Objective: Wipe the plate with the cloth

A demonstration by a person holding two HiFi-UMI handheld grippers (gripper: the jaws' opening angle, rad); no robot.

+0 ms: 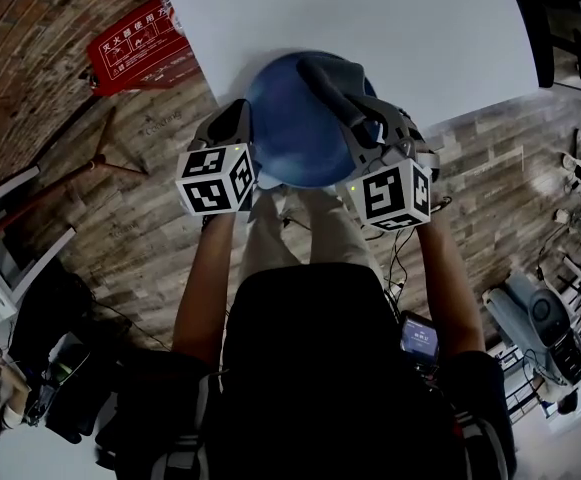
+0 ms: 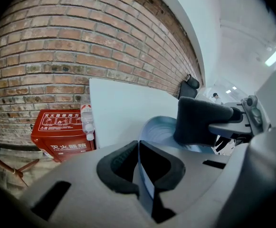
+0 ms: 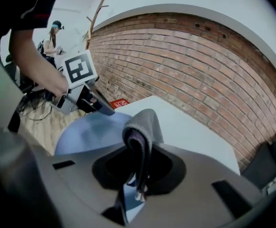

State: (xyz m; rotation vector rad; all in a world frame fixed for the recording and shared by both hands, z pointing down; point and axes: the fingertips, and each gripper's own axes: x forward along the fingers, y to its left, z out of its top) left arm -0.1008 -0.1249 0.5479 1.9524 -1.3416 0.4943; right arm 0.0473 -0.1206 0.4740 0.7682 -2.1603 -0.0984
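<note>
Blue plate (image 1: 295,133) sat right at the near edge of the white table (image 1: 420,28), and the left gripper (image 1: 248,128) had it by the left rim. Its jaws were nearly together, and the left gripper view showed the thin rim pinched between the pads. Over on the other side, the right gripper (image 1: 375,138) was clamped on the grey cloth (image 1: 332,80), a folded wad poking forward out of its jaws.

From those fingers the cloth ran up and left across the plate's upper right part, lying against the blue face. The bare blue face lay left of and nearer than the cloth, towards the left gripper. So the right hand, much the nearer to that open surface, would probably need to sweep leftward and back.

Room looked fair. The left jaws on the rim marked the limit of the sweep. The red box (image 2: 61,134) and the bottle (image 2: 87,122) by the brick wall (image 2: 80,42) stood well apart.
</note>
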